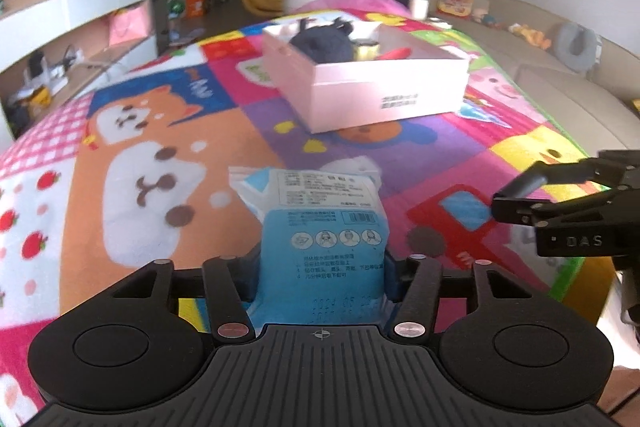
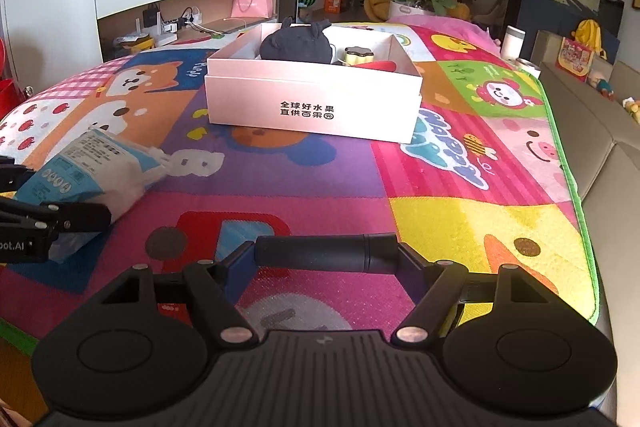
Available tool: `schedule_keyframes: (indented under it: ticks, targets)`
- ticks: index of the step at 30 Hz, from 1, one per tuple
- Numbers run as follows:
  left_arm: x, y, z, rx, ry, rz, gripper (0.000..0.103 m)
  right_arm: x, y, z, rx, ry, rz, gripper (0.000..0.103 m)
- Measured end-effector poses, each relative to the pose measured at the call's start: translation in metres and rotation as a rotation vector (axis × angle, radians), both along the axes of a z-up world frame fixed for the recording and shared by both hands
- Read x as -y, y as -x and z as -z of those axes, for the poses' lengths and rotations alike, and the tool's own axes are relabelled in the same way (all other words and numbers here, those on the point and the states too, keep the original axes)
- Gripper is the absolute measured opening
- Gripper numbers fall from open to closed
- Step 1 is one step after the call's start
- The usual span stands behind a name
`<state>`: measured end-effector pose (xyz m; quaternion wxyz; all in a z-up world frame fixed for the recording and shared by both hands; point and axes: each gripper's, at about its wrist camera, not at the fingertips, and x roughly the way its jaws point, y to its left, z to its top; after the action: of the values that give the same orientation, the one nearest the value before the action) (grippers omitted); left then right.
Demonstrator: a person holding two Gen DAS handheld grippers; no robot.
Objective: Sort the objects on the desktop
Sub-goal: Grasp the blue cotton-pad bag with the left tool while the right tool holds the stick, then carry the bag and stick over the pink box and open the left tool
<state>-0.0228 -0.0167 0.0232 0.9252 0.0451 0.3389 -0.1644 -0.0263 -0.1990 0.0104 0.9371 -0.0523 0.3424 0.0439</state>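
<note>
A cartoon play mat covers the table, and a pale pink box printed with Chinese characters stands mid-mat. Only the right wrist view shows that print clearly. The left claw pinches a blue-and-white packet, barcode uppermost. The right claw clamps a black cylinder crosswise; "DAS" marks its side.

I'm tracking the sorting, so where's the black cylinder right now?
The black cylinder is in the right wrist view, held crosswise between the fingers of the right hand-held gripper, above the colourful mat, on the near side of the pink box.
</note>
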Motion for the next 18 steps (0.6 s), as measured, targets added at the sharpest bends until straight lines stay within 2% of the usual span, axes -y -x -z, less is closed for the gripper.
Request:
schedule_keyframes:
  ticks: [4,8,10,12,14,15,18]
  targets:
    - [0.019,0.000,-0.018,0.038,0.028,0.095,0.058,0.011,0.008,-0.004,0.010,0.010,0.011,0.074]
    - [0.049,-0.023,-0.060,0.212,0.000,0.204,0.058,0.026,0.012,-0.012,0.024,-0.011,0.054,0.074]
    - [0.063,-0.045,-0.081,0.300,-0.032,0.296,0.059,0.031,0.015,-0.018,0.049,-0.022,0.063,0.074]
    - [0.076,-0.071,-0.095,0.378,-0.062,0.399,0.064,0.034,0.016,-0.025,0.074,-0.028,0.069,0.074]
    - [0.085,-0.100,-0.099,0.427,-0.108,0.492,0.087,0.036,0.015,-0.027,0.088,-0.033,0.078,0.074]
    - [0.088,-0.112,-0.096,0.439,-0.146,0.490,0.091,0.038,0.013,-0.028,0.089,-0.038,0.085,0.074]
    - [0.085,-0.140,-0.079,0.432,-0.236,0.425,0.095,0.040,0.009,-0.026,0.078,-0.056,0.105,0.074]
